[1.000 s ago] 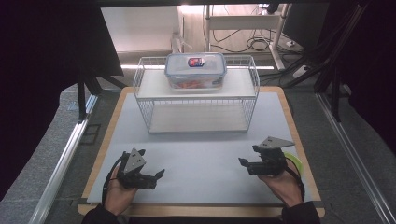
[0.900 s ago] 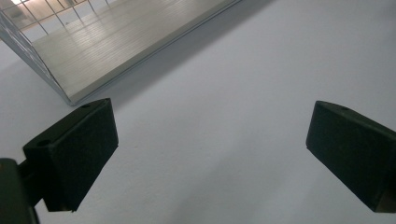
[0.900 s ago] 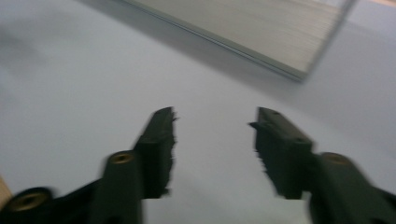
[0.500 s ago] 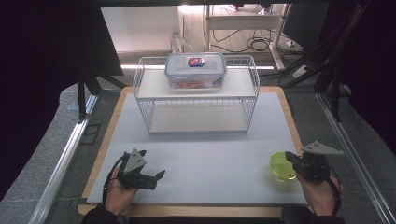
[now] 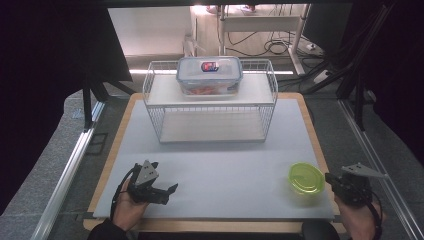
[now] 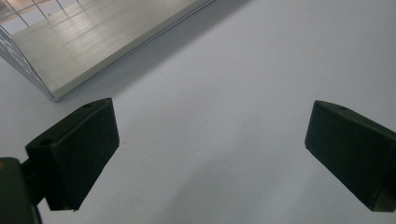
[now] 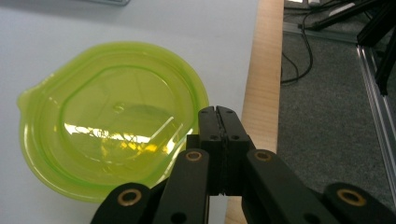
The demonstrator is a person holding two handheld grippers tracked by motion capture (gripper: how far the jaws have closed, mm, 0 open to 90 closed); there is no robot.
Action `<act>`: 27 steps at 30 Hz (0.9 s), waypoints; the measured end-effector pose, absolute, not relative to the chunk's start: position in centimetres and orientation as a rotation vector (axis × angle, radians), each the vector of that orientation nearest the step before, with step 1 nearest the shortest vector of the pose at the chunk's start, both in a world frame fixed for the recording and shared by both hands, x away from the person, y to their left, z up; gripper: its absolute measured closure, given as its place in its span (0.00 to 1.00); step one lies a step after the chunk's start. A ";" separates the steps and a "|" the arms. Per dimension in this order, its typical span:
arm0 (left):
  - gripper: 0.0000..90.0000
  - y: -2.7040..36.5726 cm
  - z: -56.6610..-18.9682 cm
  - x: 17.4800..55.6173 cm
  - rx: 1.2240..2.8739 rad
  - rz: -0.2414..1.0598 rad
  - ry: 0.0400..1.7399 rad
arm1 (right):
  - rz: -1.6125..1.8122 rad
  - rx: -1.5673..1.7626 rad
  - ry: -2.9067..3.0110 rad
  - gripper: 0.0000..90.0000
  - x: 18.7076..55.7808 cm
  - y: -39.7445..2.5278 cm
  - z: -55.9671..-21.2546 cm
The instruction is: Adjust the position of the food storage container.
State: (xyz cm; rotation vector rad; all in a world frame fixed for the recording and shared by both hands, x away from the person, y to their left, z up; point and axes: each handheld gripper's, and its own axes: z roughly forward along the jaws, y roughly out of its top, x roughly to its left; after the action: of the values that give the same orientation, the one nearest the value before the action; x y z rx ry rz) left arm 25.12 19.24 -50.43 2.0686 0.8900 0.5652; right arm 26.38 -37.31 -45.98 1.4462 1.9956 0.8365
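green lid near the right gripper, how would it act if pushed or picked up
The green lid looks thin and translucent, so probably light and a bit flexible. It lies flat on the smooth white mat, so a push would likely slide it, not tip it. The shut right gripper would need to open for its raised rim.

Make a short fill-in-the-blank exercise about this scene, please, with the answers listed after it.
1. The round container near the right gripper is ___ in colour.
2. The left gripper has its jaws ___.
3. The clear lidded box sits on the ___ shelf of the wire rack.

Answers: green; open; top
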 end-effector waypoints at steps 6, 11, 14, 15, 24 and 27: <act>0.03 19.2 -50.5 25.1 2.071 0.562 0.891 | 0.825 1.470 2.008 1.00 26.4 -37.6 -46.6; 0.03 19.2 -50.5 25.1 2.077 0.564 0.887 | 0.835 1.475 2.016 1.00 26.5 -37.4 -46.8; 0.03 19.1 -50.5 25.1 2.083 0.562 0.887 | 0.857 1.476 2.033 1.00 26.7 -37.0 -46.9; 0.03 19.1 -50.5 25.1 2.083 0.562 0.887 | 0.857 1.475 2.041 1.00 26.7 -36.8 -47.0; 0.03 19.1 -50.5 25.2 2.089 0.558 0.886 | 0.881 1.431 2.097 1.00 27.6 -34.8 -47.5; 0.03 19.1 -50.5 25.2 2.090 0.559 0.885 | 0.887 1.421 2.123 1.00 28.0 -34.1 -47.7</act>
State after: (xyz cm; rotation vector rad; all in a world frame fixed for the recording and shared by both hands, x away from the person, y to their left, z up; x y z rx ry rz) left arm 25.19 19.06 -50.53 2.0899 0.8854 0.5592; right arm 27.99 -34.14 -47.71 1.4210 2.1228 0.8871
